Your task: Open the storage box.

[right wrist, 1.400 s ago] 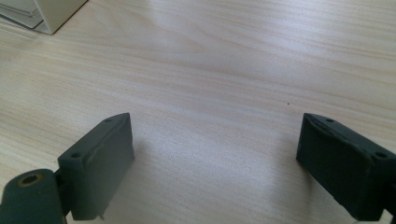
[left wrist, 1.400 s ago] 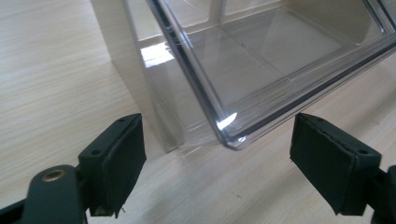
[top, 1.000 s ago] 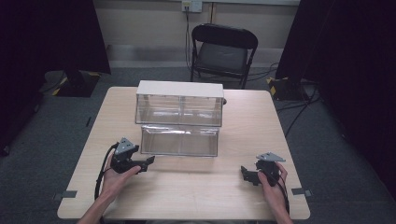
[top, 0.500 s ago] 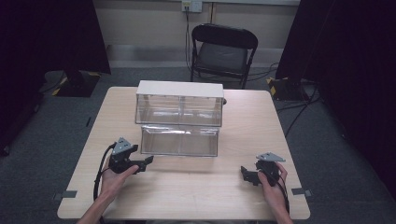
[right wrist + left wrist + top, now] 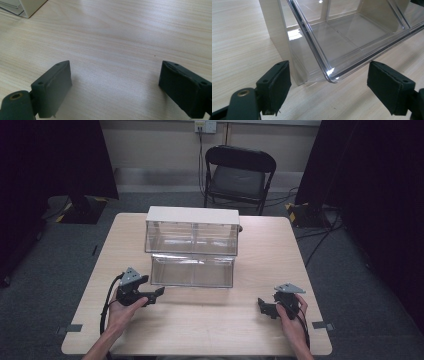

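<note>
From the high view, a clear drawer stood pulled out at the front of a white-topped cabinet in the middle of the table. The left gripper sat just beside the drawer's front left corner, while the right gripper rested well apart from the drawer, to its front right. Against the earlier frames, neither had shifted much; the left had crept only slightly closer to the corner, so the reach seemed nearly complete and the grasp not yet begun. In the left gripper view, the jaws were spread wide, with the drawer's rounded corner between them, untouched. In the right gripper view, the jaws were spread over bare tabletop, the cabinet's corner far off.
</note>
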The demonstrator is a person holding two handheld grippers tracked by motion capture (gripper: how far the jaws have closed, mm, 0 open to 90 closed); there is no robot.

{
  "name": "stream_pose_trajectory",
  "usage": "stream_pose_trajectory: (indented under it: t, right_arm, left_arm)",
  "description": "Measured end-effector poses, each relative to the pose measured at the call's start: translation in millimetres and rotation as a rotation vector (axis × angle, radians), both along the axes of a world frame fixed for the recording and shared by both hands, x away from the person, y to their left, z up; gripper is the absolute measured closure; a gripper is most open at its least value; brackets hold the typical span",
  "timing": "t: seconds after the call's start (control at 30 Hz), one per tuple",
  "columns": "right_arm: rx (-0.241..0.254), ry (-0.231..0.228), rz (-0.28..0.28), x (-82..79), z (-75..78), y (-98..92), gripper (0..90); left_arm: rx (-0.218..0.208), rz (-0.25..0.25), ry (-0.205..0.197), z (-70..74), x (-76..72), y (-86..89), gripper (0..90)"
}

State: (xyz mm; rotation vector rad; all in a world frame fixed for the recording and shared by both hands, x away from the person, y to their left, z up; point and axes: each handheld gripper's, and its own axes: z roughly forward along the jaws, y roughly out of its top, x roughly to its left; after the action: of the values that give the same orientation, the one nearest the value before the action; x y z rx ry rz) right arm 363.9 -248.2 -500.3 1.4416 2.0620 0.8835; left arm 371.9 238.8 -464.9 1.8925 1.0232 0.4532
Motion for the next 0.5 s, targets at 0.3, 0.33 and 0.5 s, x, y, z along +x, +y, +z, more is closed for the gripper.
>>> stream_pose_trajectory:
  t: [0.3,0.33,0.5]
  right_arm:
    - [0.0,0.0,0.0,0.0,0.0,0.0,10.2]
    - [0.0,0.0,0.0,0.0,0.0,0.0,10.2]
    - [0.0,0.0,0.0,0.1,0.0,-0.1,10.2]
  left_arm:
    - [-0.013,-0.004,-0.004,1.6,-0.6,0.8,17.8]
    - [-0.013,-0.004,-0.004,1.6,-0.6,0.8,17.5]
    - [-0.025,-0.001,0.0,2.1,-0.9,0.5,16.0]
